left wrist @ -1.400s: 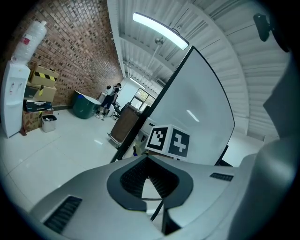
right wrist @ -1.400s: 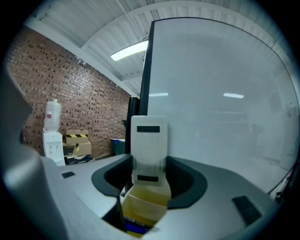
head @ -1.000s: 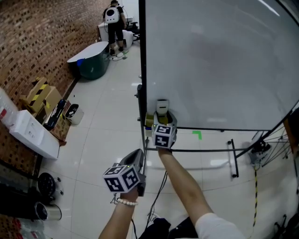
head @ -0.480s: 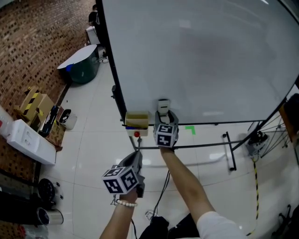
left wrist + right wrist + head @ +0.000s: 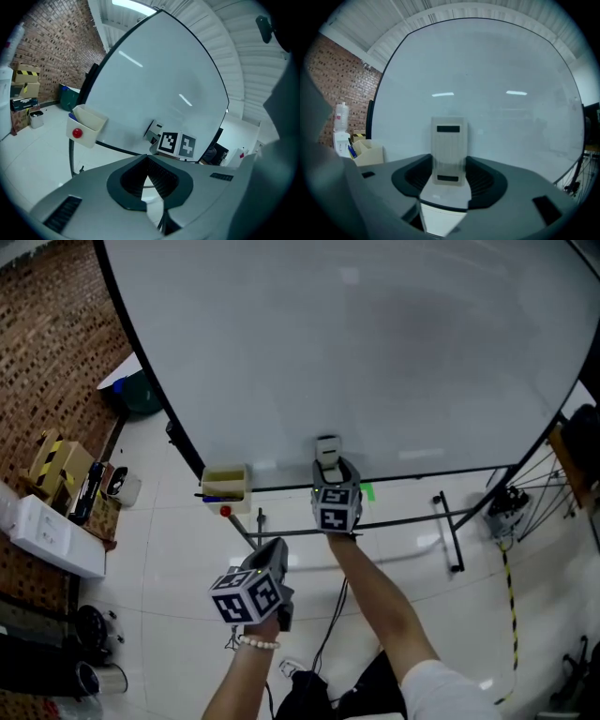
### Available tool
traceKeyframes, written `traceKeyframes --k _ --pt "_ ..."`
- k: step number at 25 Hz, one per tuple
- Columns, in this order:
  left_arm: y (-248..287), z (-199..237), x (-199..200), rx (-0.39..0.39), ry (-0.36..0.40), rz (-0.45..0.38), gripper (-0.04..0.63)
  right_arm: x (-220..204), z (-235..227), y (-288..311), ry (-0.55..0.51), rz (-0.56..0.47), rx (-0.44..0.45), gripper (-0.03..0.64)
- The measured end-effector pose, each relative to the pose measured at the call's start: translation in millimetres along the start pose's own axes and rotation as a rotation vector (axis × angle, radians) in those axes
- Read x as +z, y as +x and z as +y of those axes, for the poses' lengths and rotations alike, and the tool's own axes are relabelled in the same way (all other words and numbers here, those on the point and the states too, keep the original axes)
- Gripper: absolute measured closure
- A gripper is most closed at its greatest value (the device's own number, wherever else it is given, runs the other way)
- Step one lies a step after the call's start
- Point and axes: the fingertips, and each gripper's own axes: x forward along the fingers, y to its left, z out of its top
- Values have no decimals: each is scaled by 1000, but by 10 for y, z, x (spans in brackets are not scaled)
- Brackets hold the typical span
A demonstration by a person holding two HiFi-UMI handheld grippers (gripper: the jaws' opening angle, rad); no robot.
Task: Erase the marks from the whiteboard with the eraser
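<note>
A large whiteboard on a black-framed stand fills the head view; its surface looks grey-white with faint smudges only. My right gripper is shut on a pale rectangular eraser, held against the board's lower part just above the bottom edge. In the right gripper view the eraser stands upright between the jaws, flat on the whiteboard. My left gripper hangs lower and to the left, away from the board, jaws closed on nothing; its own view shows the whiteboard ahead and the right gripper's marker cube.
A beige pen tray with a red magnet and blue pens hangs at the board's lower left edge. The stand's black legs cross the white floor. Boxes and a brick wall lie left; cables at right.
The view has swung so the board's left edge and pen tray shifted left; more board shows. The right gripper with the eraser stays at the board's lower part. The left gripper hardly moved.
</note>
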Motion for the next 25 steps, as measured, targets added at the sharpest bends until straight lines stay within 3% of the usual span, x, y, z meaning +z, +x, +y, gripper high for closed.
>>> traceKeyframes --k 5,15,25 --pt "363 -517 -159 7 81 26 607 -105 -579 -81 40 61 -1 364" --pt "1031 -1446 -607 -3 100 71 607 -28 -1810 -322 50 25 -5 364" --pt "1861 -2547 -1003 -81 103 107 607 -74 -3407 -571 21 9 -41 362"
